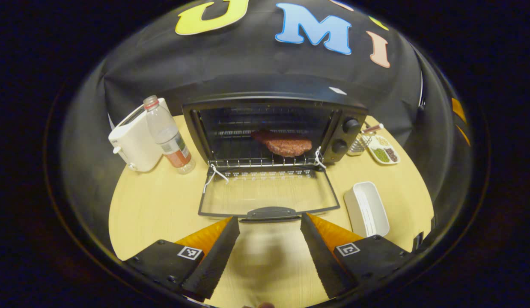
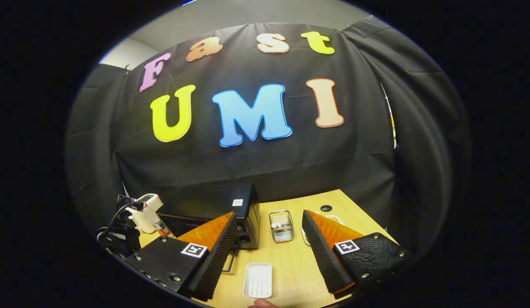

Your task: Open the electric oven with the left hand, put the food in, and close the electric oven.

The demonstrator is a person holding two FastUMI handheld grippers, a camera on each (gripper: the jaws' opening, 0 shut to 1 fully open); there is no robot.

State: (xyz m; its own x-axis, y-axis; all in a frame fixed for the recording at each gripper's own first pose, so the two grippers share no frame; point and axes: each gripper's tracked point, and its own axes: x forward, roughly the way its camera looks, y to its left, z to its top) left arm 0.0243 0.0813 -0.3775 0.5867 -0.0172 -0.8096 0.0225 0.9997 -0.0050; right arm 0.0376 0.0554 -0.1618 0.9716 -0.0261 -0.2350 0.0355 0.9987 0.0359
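The black electric oven (image 1: 273, 102) stands at the back of the wooden table with its glass door (image 1: 267, 194) folded down flat. A reddish-brown piece of meat (image 1: 286, 145) lies on the wire rack inside. My left gripper (image 1: 270, 219) is open, and its fingertips flank the door handle (image 1: 271, 212) just in front of it without touching it. My right gripper (image 2: 268, 215) is held higher, open with nothing between its fingers. It looks over the oven's right side (image 2: 248, 214) and an empty white tray (image 2: 258, 280).
A white toaster (image 1: 134, 139) and a plastic bottle (image 1: 168, 137) stand left of the oven. To the oven's right are a wire basket (image 1: 359, 143), a divided dish of seasonings (image 1: 384, 150) and the white tray (image 1: 366, 208).
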